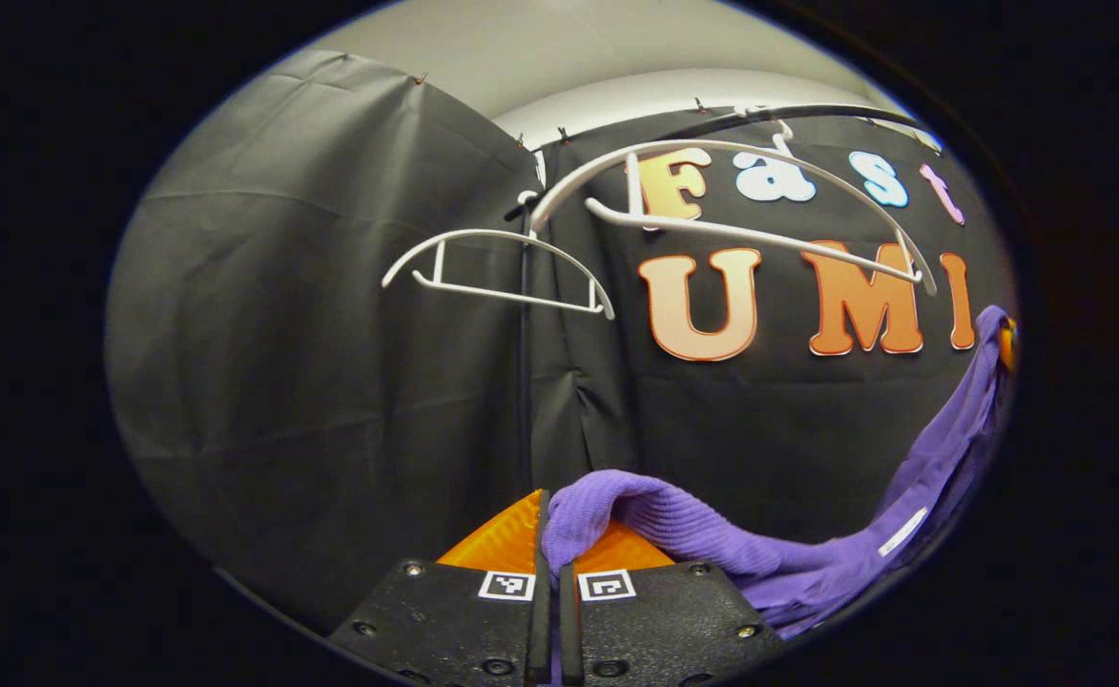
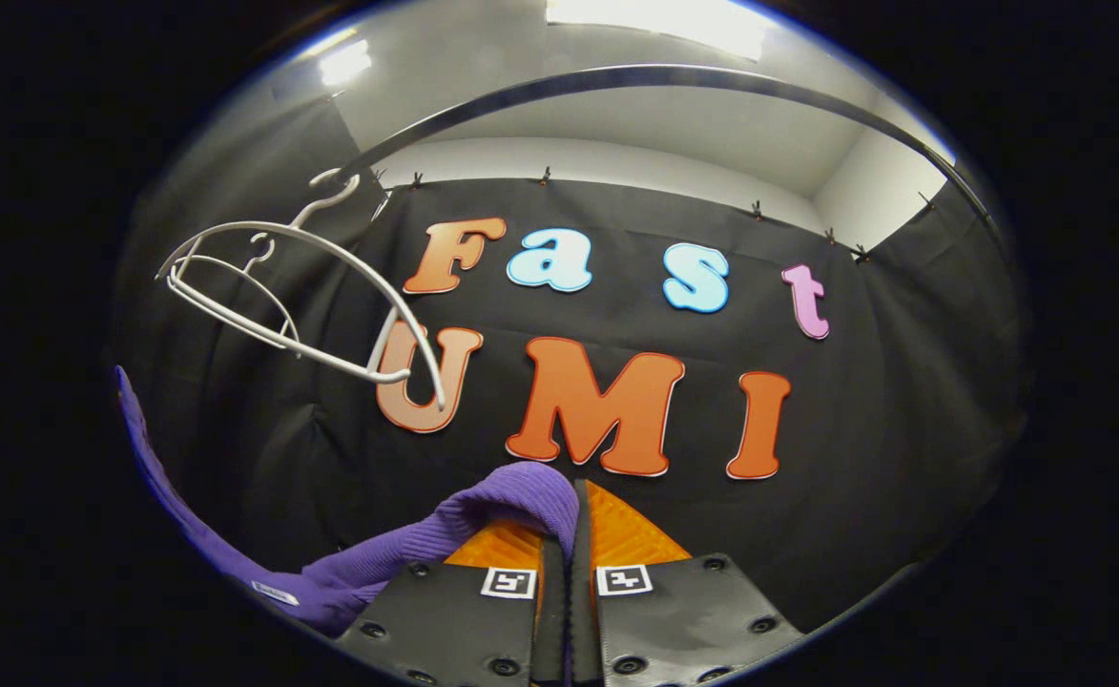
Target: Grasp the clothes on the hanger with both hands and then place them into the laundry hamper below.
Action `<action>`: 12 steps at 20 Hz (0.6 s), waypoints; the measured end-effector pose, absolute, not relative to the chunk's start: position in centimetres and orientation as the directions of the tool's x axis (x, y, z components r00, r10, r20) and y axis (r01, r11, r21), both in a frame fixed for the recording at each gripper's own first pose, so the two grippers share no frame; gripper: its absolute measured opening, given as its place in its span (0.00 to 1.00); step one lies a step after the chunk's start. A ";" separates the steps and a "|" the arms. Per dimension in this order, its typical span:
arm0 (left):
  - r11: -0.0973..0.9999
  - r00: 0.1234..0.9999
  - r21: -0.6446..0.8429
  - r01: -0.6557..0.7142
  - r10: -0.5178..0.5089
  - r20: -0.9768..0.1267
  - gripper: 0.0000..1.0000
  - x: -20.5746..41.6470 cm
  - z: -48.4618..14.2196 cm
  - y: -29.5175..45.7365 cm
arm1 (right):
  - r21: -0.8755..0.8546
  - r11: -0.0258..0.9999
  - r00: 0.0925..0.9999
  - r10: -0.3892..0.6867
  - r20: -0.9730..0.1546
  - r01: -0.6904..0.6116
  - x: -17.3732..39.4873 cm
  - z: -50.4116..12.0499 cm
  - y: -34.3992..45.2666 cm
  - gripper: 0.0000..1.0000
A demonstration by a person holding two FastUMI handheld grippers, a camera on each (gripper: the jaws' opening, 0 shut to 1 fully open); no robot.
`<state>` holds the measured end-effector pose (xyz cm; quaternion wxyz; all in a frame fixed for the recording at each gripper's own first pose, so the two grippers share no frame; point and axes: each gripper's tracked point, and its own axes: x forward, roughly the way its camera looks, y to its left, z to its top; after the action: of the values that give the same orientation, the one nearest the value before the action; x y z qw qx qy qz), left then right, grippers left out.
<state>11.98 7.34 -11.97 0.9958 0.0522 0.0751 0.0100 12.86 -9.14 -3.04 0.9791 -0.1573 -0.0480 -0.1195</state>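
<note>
A purple knitted garment [image 1: 712,539] hangs slack between my two grippers, off the hangers. In the left gripper view my left gripper [image 1: 549,534] is shut on one end of it, and the cloth drapes over the right finger and sags away to the right. In the right gripper view my right gripper [image 2: 573,520] is shut on the other end of the purple garment [image 2: 483,520], which trails down and to the left. Two bare white hangers [image 1: 731,224] [image 2: 301,305] hang from the dark rail [image 2: 635,81] above.
Black cloth walls [image 1: 330,363] close the booth behind and to the left. The rail [image 1: 807,114] runs across the top, close under the pale ceiling [image 2: 616,134].
</note>
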 end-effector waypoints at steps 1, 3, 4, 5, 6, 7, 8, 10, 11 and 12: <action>0.996 0.987 0.092 0.013 0.002 -0.163 0.04 11.8 -12.5 6.3 | -0.298 0.930 0.976 -0.192 0.103 0.214 12.8 -4.0 -8.1 0.10; 0.995 0.979 0.073 0.068 -0.053 -0.195 0.04 11.4 -13.6 4.1 | -0.299 0.944 0.991 -0.132 0.033 0.136 12.7 -6.5 -6.1 0.10; 0.993 0.973 0.059 0.099 -0.085 -0.214 0.04 11.1 -14.3 3.0 | -0.307 0.946 0.994 -0.107 0.002 0.102 12.7 -7.7 -5.5 0.10; 0.990 0.965 0.043 0.132 -0.118 -0.234 0.04 10.9 -15.0 1.9 | -0.311 0.948 0.996 -0.086 -0.038 0.070 12.5 -9.2 -4.9 0.10; 0.987 0.956 0.028 0.160 -0.147 -0.255 0.04 10.6 -15.6 0.9 | -0.307 0.951 0.994 -0.067 -0.081 0.039 11.8 -10.9 -4.2 0.10; 0.982 0.944 0.006 0.188 -0.179 -0.278 0.04 9.5 -15.9 -0.3 | -0.291 0.957 0.991 -0.046 -0.124 0.008 11.5 -12.1 -3.8 0.10; 0.976 0.928 -0.022 0.218 -0.214 -0.304 0.04 9.3 -16.7 -1.3 | -0.267 0.964 0.985 -0.024 -0.168 -0.022 11.1 -13.7 -3.2 0.10; 0.963 0.890 -0.083 0.258 -0.270 -0.368 0.04 8.7 -18.7 -3.3 | -0.211 0.975 0.966 0.014 -0.257 -0.070 10.9 -16.6 -2.2 0.10; 0.957 0.868 -0.110 0.270 -0.291 -0.403 0.04 9.2 -20.2 -3.9 | -0.185 0.979 0.952 0.030 -0.303 -0.089 10.9 -17.9 -1.6 0.10; 0.952 0.843 -0.131 0.277 -0.306 -0.442 0.04 8.9 -21.6 -4.6 | -0.161 0.981 0.933 0.044 -0.356 -0.108 10.4 -19.9 -1.3 0.10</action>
<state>8.89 -4.57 -21.59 0.9595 -0.0310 0.2352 -0.1520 10.44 -1.25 -19.86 0.9791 -0.0895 0.1782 0.0389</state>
